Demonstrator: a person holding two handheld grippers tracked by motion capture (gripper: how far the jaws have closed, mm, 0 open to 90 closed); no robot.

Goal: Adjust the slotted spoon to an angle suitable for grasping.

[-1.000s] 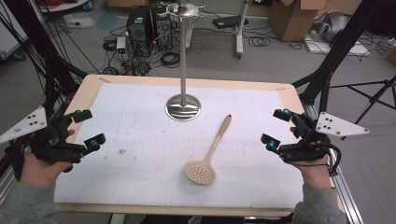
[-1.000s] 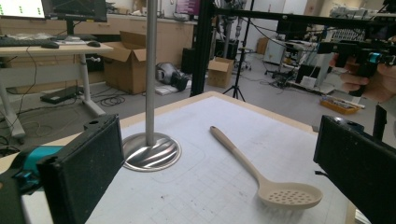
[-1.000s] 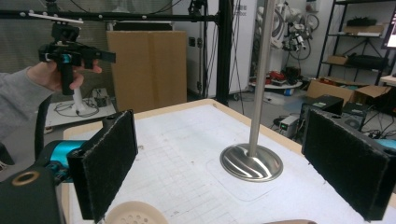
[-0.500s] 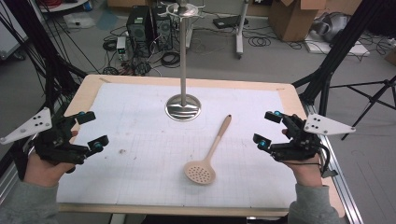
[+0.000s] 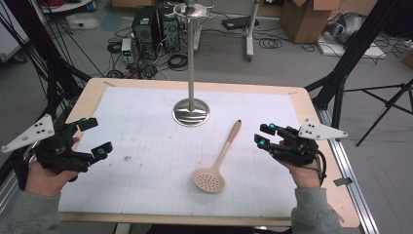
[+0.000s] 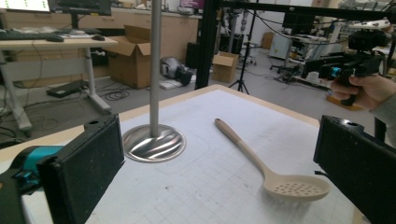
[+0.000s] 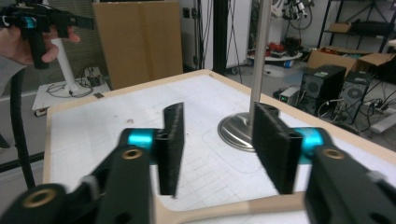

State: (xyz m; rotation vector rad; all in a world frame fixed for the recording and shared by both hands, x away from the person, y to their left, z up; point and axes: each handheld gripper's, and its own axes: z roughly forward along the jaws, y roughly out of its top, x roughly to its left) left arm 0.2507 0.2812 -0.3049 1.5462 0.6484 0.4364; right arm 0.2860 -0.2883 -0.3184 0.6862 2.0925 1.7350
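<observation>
The right gripper (image 5: 263, 136) had slid in from the counter's (image 5: 146, 85) right edge toward the slotted spoon (image 5: 217, 161), its fingers just narrowing on nothing. The left gripper (image 5: 95, 137) stayed wide by the left edge.

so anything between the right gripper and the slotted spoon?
Nothing visible. The right gripper hovers with jaws partly open and empty, having just been closing, beside the slotted spoon; bare mat lies between them. The metal stand sits farther back, off that line.
</observation>
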